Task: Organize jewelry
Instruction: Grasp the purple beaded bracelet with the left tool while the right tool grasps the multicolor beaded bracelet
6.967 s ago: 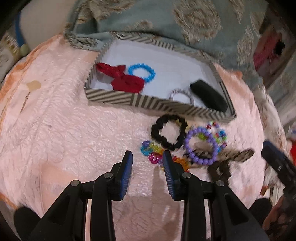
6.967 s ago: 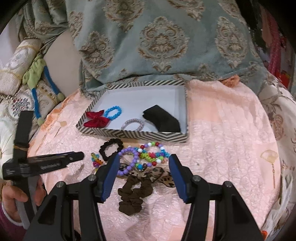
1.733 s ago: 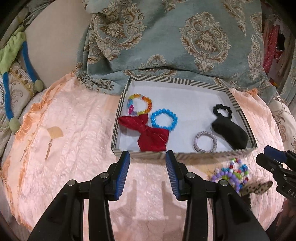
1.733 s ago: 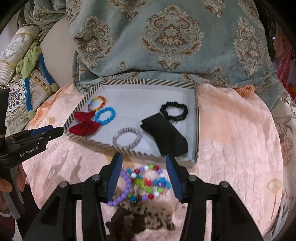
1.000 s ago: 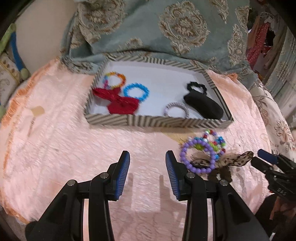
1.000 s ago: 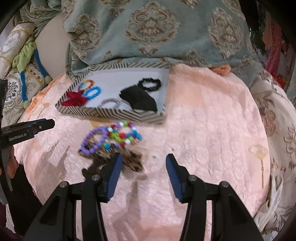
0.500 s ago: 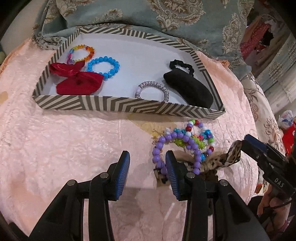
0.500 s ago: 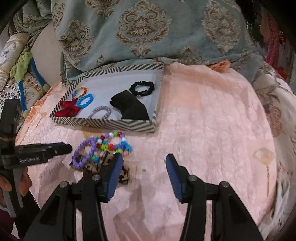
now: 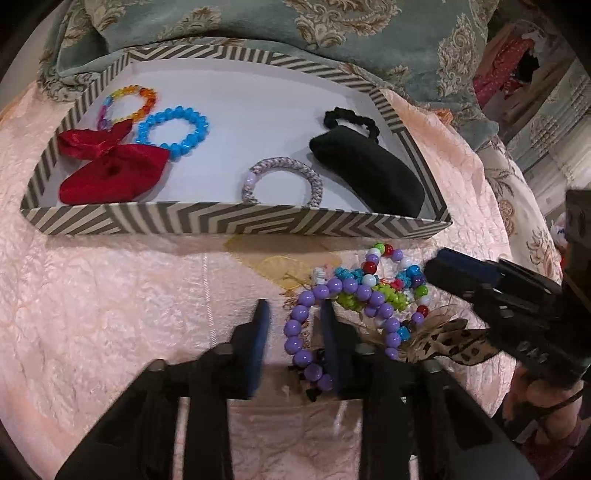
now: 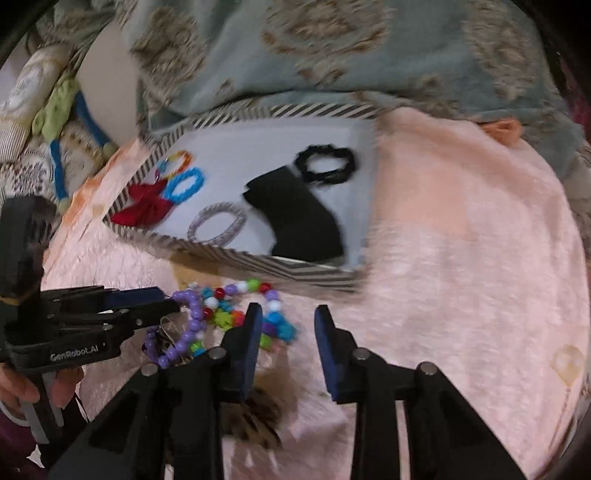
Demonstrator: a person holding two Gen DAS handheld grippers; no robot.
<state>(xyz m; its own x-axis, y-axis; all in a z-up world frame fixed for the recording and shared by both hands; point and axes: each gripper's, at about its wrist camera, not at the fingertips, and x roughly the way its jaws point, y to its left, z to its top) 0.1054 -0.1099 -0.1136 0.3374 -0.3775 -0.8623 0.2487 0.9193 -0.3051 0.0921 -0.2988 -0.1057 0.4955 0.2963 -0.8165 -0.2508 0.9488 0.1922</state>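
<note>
A striped tray (image 9: 229, 223) holds a red bow (image 9: 110, 171), a blue bead bracelet (image 9: 171, 131), a rainbow bracelet (image 9: 127, 101), a grey braided band (image 9: 282, 179), a black pouch (image 9: 369, 173) and a black scrunchie (image 9: 351, 118). In front lies a pile: a purple bead bracelet (image 9: 306, 332), a multicolour bead string (image 9: 384, 280) and a leopard-print bow (image 9: 450, 339). My left gripper (image 9: 293, 325) is open, its jaws straddling the purple bracelet's left side. My right gripper (image 10: 288, 328) is open just right of the pile (image 10: 221, 314).
A peach quilted cloth (image 9: 92, 314) covers the surface. A teal patterned cushion (image 9: 295, 26) lies behind the tray. The right gripper's body (image 9: 517, 306) sits at the pile's right side. Cushions and a blue-green cord (image 10: 62, 122) lie at far left.
My left gripper has moved forward and down onto the purple bracelet. My right gripper has moved closer to the pile and tray.
</note>
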